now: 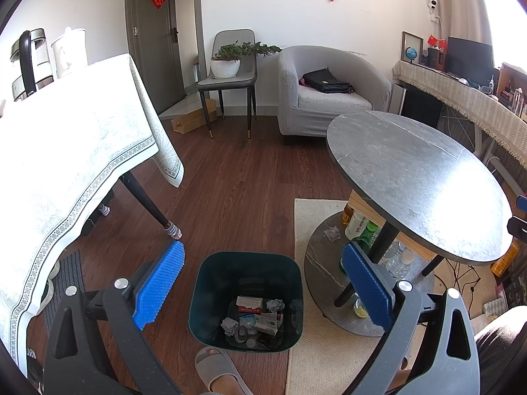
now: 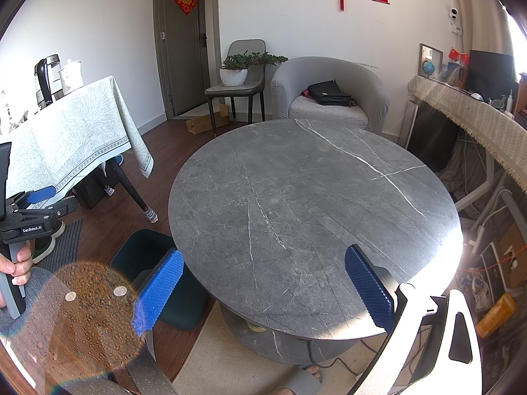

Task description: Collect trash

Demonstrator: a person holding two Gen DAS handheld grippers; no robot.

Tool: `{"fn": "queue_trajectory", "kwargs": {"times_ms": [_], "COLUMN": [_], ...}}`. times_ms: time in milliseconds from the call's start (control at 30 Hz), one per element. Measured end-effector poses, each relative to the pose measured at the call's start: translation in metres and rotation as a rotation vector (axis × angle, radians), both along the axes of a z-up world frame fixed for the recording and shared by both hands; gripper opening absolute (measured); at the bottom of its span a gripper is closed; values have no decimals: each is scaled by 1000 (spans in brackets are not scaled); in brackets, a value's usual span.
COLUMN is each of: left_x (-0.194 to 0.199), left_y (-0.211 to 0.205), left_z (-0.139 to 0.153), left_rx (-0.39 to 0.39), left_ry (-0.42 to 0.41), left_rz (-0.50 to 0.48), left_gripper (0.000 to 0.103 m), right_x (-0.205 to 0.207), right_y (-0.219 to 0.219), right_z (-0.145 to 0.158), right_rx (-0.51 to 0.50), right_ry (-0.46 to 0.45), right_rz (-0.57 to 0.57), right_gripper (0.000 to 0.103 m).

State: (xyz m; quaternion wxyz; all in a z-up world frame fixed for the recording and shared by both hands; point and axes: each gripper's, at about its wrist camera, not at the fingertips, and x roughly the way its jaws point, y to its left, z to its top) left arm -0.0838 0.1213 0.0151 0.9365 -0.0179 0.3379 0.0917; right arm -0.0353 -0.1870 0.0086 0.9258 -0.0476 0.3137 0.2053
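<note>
The dark green bin [image 1: 245, 299] sits on the wood floor at 6 o'clock in the left view, just beside the round grey table [image 1: 418, 181]. Inside lie crumpled grey paper balls [image 1: 230, 325], small boxes [image 1: 250, 302] and other bits. The left gripper [image 1: 262, 284] hangs above it, jaws wide apart and empty. The right gripper [image 2: 263, 291] is over the table, jaws apart too, holding nothing.

White walls, wood floor [image 1: 237, 181], grey armchair [image 2: 329, 92], round marble table [image 2: 313, 204].
</note>
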Motion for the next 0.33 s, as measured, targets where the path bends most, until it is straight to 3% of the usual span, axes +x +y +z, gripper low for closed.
{"fn": "queue_trajectory", "kwargs": {"times_ms": [333], "left_x": [-1], "left_y": [-4], "left_z": [-4], "left_rx": [-3], "left_ry": [8], "left_rz": [-7], "left_gripper": [99], "right_x": [0], "right_y": [0], "right_z": [-1], "right_rx": [-1], "right_ry": [0], "right_rz": [1], "right_gripper": [99]}}
